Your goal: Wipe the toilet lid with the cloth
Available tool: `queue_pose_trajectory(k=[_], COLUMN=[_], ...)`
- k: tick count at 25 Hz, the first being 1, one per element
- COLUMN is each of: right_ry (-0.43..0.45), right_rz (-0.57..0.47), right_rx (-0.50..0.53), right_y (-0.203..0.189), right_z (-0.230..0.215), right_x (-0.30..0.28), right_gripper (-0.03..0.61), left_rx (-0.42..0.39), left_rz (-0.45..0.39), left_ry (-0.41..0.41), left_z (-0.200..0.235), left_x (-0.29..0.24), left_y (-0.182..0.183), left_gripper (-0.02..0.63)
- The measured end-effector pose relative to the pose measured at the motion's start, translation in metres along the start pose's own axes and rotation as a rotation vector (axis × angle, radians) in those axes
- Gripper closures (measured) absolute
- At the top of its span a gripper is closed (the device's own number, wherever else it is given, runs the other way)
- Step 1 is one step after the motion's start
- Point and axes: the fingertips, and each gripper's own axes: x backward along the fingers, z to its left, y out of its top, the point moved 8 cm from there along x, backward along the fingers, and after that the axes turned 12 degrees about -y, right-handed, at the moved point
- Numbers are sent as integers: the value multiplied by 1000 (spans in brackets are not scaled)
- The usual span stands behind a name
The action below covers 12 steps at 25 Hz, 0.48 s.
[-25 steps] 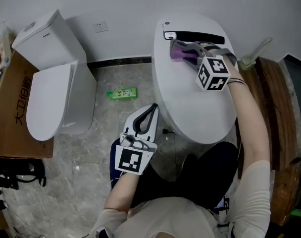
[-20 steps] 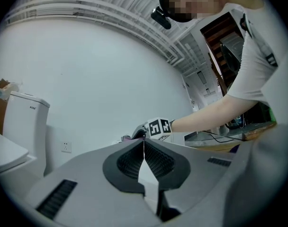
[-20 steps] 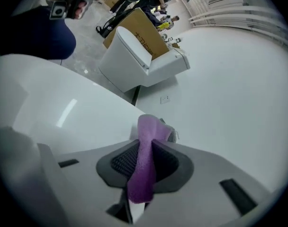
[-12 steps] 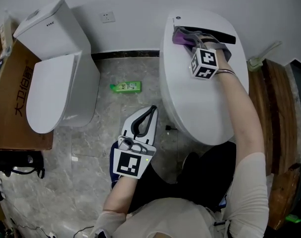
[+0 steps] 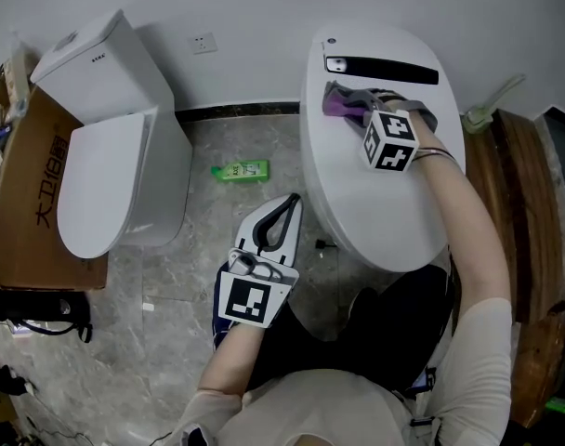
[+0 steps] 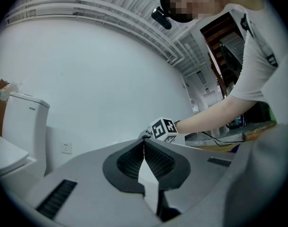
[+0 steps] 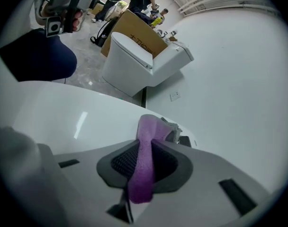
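Note:
The white oval toilet lid (image 5: 380, 193) lies at centre right of the head view. My right gripper (image 5: 346, 98) reaches over its rear part, shut on a purple cloth (image 5: 335, 108) that rests on the lid just in front of a black strip (image 5: 380, 67). In the right gripper view the cloth (image 7: 145, 160) hangs pinched between the dark pads, with the glossy lid (image 7: 63, 112) below. My left gripper (image 5: 289, 203) hovers over the floor left of the lid, shut and empty. In the left gripper view its pads (image 6: 158, 162) meet with nothing between them.
A second white toilet (image 5: 115, 156) stands at the left, beside a cardboard box (image 5: 22, 203). A green bottle (image 5: 241, 170) lies on the marble floor between the toilets. Dark wooden furniture (image 5: 510, 203) borders the right side. A wall socket (image 5: 204, 42) sits behind.
My right gripper slid the cloth back over the black strip, then forward again to just in front of it. The left gripper stayed where it was.

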Motion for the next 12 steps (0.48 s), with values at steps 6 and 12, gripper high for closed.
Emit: queue_pose_trajectory(k=[6,12], right_ry=[82,157], right_rz=[-3,-7], right_rx=[-3,-21], right_y=[11,21], right_z=[22,44], right_x=[24,48], right_gripper=[500,500], left_rx=[2,-9], left_rz=[-18,-34], left_ry=[-12,-38], left_z=[-1,-2], left_x=[-4,-5], left_y=[2,12], left_gripper=[598,598])
